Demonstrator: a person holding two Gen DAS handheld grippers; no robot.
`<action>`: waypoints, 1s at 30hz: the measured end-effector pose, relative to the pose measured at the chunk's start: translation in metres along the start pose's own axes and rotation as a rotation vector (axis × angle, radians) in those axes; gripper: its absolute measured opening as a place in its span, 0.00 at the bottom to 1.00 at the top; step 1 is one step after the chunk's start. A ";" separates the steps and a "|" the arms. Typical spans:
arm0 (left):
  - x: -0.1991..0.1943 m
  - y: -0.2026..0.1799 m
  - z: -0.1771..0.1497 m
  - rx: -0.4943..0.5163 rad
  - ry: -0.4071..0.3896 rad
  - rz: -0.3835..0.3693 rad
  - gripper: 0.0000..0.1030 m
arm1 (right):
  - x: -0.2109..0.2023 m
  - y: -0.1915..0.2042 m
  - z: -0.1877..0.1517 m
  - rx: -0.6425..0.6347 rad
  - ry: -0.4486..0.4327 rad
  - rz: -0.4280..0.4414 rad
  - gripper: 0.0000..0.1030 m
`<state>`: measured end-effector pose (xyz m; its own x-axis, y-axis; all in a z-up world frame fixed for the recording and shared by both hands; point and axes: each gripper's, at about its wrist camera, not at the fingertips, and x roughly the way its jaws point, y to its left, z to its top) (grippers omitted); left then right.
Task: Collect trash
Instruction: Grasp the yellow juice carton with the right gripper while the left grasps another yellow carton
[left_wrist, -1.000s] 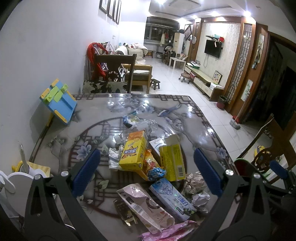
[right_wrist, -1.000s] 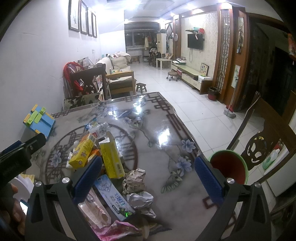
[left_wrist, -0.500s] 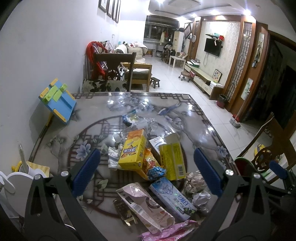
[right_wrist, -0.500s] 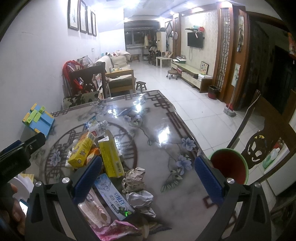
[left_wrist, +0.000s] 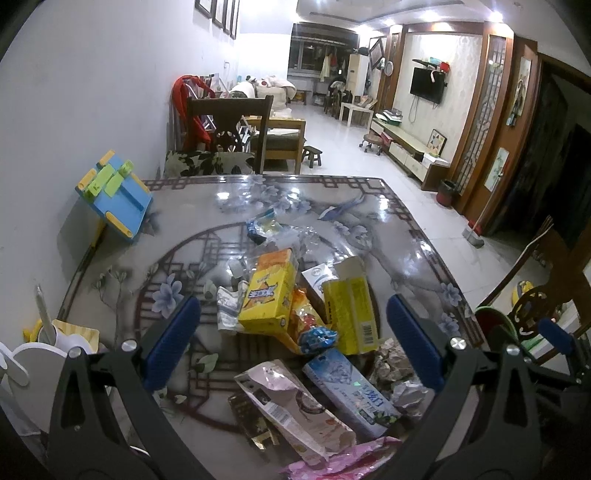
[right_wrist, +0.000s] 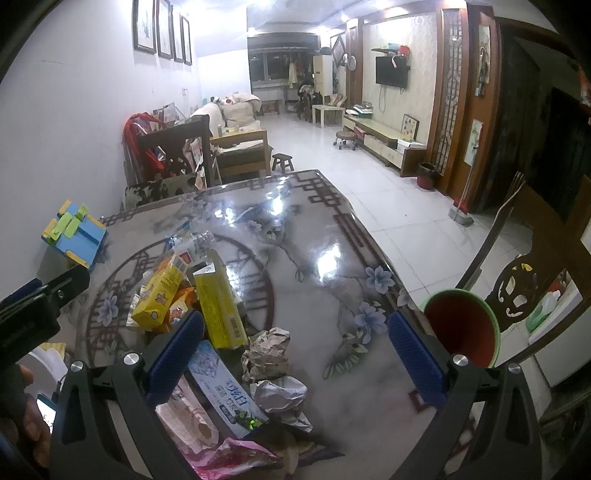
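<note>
While both views barely shift over the last second, no pickup yet: left gripper (left_wrist: 291, 341) and right gripper (right_wrist: 295, 356) spread wide, empty, over the pile of cartons and crumpled wrappers (left_wrist: 306, 325) on the glossy floral-patterned counter (right_wrist: 325, 258), red-lined green bin (right_wrist: 461, 332) waiting just beside its edge.

Beside the red bin (right_wrist: 461, 328), the worktop (right_wrist: 325, 266) carries two yellow cartons (left_wrist: 271, 291) (left_wrist: 351, 314), one blue toothpaste box (left_wrist: 349, 389), two crumpled paper wads (right_wrist: 267, 354) (right_wrist: 280, 395).

Your left hand-held gripper (left_wrist: 293, 345) has eased slightly back from the trash pile (left_wrist: 306, 317) on the bench (left_wrist: 388, 221). Your right hand-held gripper (right_wrist: 295, 354) has shifted similarly, and the 2 crumpled paper balls (right_wrist: 271, 354) now sit higher between its fingers.
</note>
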<state>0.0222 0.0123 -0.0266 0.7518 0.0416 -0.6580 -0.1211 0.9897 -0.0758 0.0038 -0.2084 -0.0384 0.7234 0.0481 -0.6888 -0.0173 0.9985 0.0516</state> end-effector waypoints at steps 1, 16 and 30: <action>0.002 0.002 0.000 0.004 -0.002 0.012 0.96 | 0.004 0.001 -0.001 -0.002 0.009 0.001 0.94; 0.053 0.057 0.005 -0.051 0.092 0.121 0.96 | 0.130 0.045 0.013 -0.096 0.231 0.164 0.82; 0.142 0.056 0.012 -0.072 0.248 0.068 0.96 | 0.232 0.089 0.004 -0.171 0.413 0.292 0.41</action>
<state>0.1295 0.0754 -0.1152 0.5594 0.0641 -0.8264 -0.2188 0.9731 -0.0726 0.1731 -0.1088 -0.1911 0.3404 0.2958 -0.8926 -0.3141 0.9305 0.1886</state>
